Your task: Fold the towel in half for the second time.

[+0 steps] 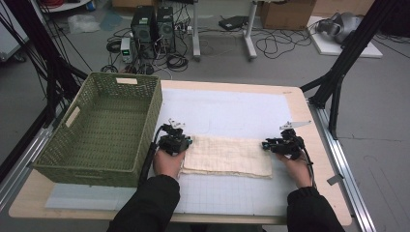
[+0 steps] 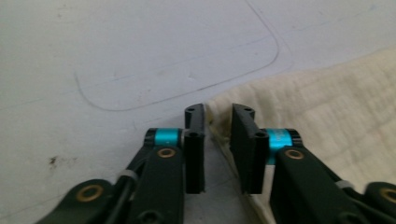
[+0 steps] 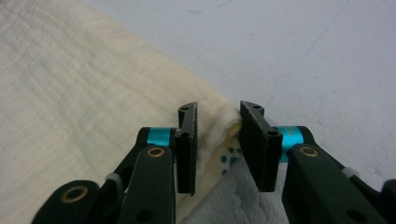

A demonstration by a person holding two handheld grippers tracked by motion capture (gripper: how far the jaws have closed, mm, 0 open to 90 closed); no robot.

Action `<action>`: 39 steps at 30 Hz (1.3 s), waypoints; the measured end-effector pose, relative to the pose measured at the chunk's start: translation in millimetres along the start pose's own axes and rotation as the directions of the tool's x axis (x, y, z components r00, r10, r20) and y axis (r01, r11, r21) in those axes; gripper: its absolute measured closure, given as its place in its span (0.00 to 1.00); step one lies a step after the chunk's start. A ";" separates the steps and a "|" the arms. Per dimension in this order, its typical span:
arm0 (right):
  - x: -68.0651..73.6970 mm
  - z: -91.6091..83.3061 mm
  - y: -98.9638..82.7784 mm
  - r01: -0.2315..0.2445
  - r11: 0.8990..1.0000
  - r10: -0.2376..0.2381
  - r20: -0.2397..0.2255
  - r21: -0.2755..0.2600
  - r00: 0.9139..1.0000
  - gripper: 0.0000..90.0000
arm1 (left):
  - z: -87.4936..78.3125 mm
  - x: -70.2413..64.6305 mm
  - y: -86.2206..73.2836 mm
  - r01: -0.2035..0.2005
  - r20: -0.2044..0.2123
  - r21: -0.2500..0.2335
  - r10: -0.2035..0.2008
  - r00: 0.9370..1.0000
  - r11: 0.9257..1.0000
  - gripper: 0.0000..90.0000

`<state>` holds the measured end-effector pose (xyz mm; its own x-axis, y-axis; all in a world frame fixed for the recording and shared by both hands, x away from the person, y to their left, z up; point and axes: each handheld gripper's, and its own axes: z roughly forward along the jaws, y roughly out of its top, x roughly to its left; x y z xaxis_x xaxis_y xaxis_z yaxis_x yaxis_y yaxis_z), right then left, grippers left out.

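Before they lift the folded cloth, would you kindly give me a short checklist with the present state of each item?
1. Left gripper at the cloth's corner: ok.
2. Left jaws closed on the cloth: not ok, a gap shows and the edge lies loose between them.
3. Right gripper at the opposite corner: ok.
4. Right jaws pinching all layers: cannot tell; the edge sits between them, a gap shows.
5. Basket empty: ok.
6. Cloth lying flat, folded: ok.
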<state>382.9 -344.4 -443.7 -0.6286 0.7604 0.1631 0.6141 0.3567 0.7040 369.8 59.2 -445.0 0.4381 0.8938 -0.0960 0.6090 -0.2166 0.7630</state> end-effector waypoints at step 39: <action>41.1 -55.7 -30.1 0.117 0.991 -0.124 -0.132 -0.060 0.983 0.93 | -73.6 -14.5 -41.1 -0.025 0.094 -0.103 0.035 0.995 0.994 0.99</action>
<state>312.0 -354.1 -419.7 -0.7574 0.6320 0.1642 0.5067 0.4103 0.7582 289.8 84.0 -427.9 0.5191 0.8449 -0.1287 0.5265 -0.1974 0.8270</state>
